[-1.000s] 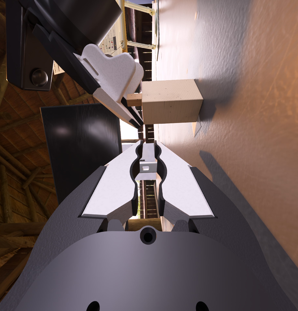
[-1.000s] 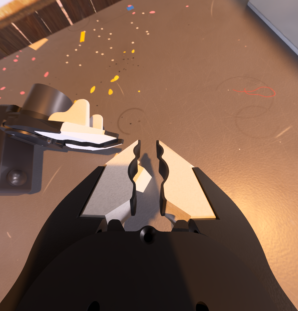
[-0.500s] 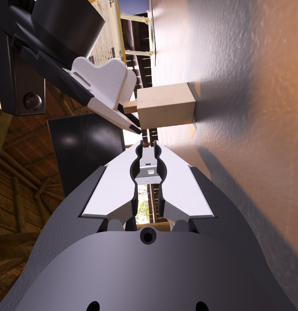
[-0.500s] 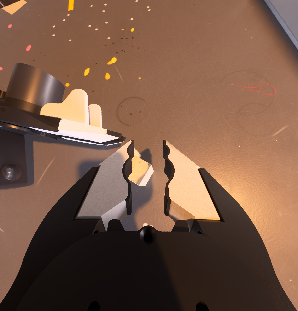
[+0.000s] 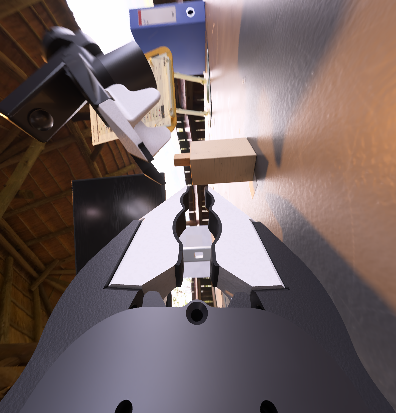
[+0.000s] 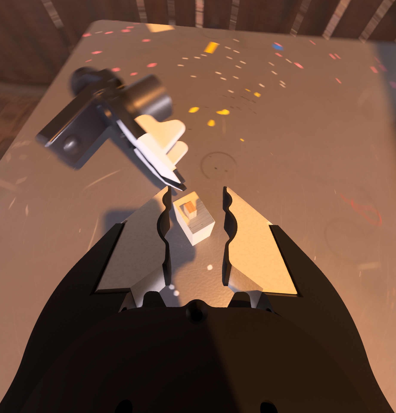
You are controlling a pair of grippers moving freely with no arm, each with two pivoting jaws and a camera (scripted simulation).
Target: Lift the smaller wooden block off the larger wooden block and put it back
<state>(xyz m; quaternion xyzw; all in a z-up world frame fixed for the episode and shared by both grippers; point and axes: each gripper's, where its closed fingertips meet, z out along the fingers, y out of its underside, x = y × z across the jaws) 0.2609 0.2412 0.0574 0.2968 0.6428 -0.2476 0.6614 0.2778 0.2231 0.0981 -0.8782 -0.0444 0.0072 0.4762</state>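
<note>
Brown and scratched, the table carries coloured flecks on its far part, and beyond the larger wooden block a blue binder stands on it. The larger wooden block, pale in colour, rests on the table, and the smaller wooden block, more orange, sits on top of it. The right gripper hangs above the larger wooden block with its fingers spread wide and released, holding nothing, apart from both blocks. The left gripper is just beside the larger wooden block, low along the table, its fingers nearly together with only a narrow gap, and nothing is between them.
</note>
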